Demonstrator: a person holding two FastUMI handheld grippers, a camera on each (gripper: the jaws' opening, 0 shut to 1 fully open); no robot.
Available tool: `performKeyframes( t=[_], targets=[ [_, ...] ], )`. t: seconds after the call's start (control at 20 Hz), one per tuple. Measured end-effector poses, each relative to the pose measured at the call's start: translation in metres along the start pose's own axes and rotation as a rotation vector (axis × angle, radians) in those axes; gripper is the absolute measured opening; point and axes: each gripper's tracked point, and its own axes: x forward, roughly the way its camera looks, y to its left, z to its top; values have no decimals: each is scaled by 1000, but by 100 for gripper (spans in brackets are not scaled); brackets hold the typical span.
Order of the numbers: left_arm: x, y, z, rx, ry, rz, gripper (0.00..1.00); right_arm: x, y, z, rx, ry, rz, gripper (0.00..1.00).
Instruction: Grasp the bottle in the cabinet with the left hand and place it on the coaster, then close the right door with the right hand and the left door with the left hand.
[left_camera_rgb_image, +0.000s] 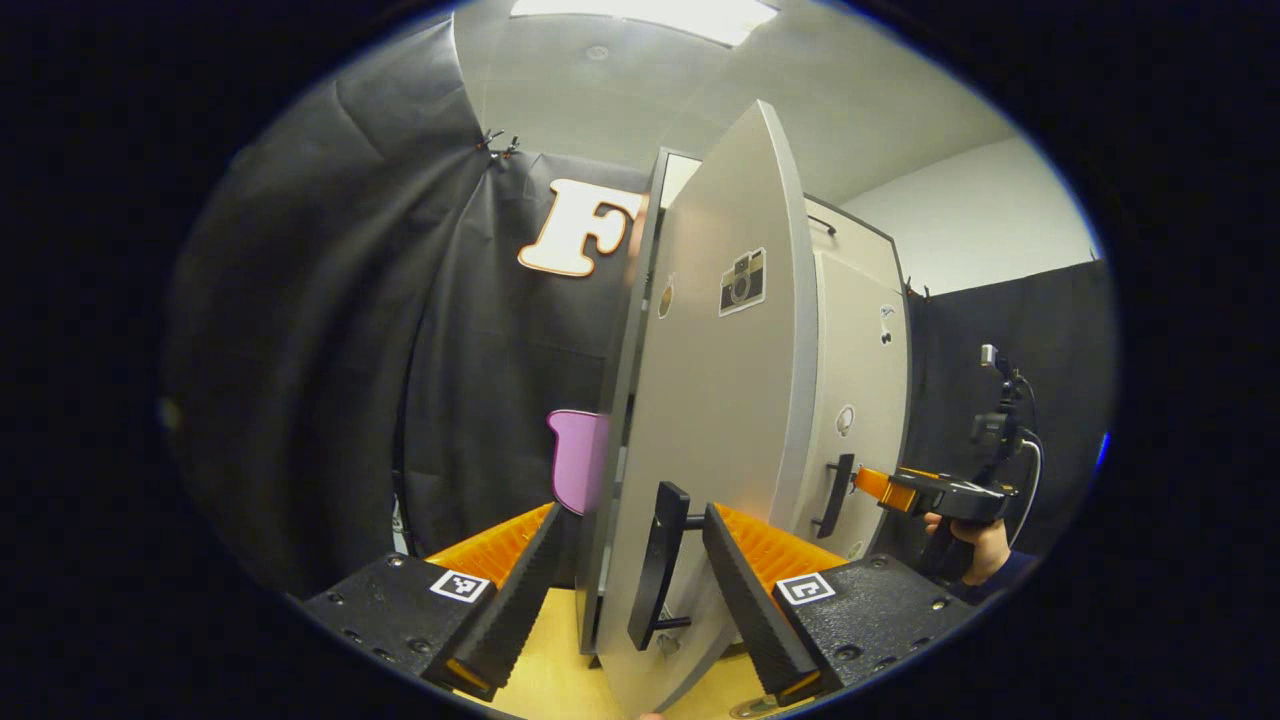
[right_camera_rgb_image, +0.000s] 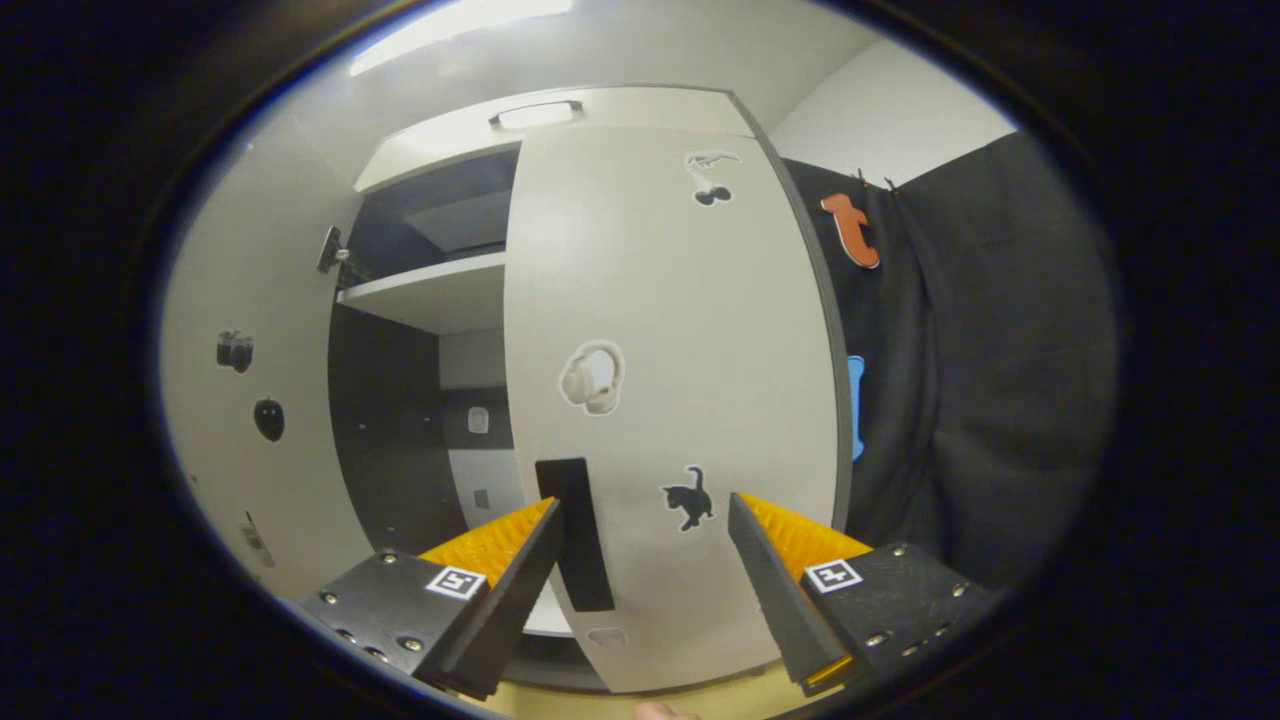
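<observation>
The cabinet's right door (right_camera_rgb_image: 680, 400) looks shut or nearly so. The left door (left_camera_rgb_image: 700, 400) stands ajar. The left gripper (left_camera_rgb_image: 625, 580), jaws open, straddles that door's handle (left_camera_rgb_image: 660, 560). The right gripper (right_camera_rgb_image: 645, 590), jaws open, faces the right door. Bottle and coaster: cannot tell where. Closing the left door remains.

Left gripper (left_camera_rgb_image: 625, 600): fingers spread wide, straddling the left door's edge.
Left door (left_camera_rgb_image: 720, 400): ajar, black handle (left_camera_rgb_image: 658, 565) between the fingers.
Right door (left_camera_rgb_image: 860, 400): behind, closed.
Right gripper (left_camera_rgb_image: 880, 485): beside the right door's handle (left_camera_rgb_image: 835, 495), held by a hand (left_camera_rgb_image: 975, 545).
</observation>
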Motion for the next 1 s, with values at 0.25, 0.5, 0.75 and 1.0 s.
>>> performKeyframes(
  t=[0.25, 0.5, 0.75, 1.0],
  targets=[
    [14, -36, -7, -1, 10, -53, 89, -15, -34, 10, -5, -12, -30, 97],
    [33, -63, -15, 3, 13, -84, 89, -26, -67, 21, -4, -25, -58, 96],
    [59, -94, -33, -17, 42, -100, 89, -39, -95, 28, -22, -36, -76, 100],
    [93, -116, -44, 5, 45, -124, 96, -51, -133, 28, -62, -31, -109, 100]
  ],
)
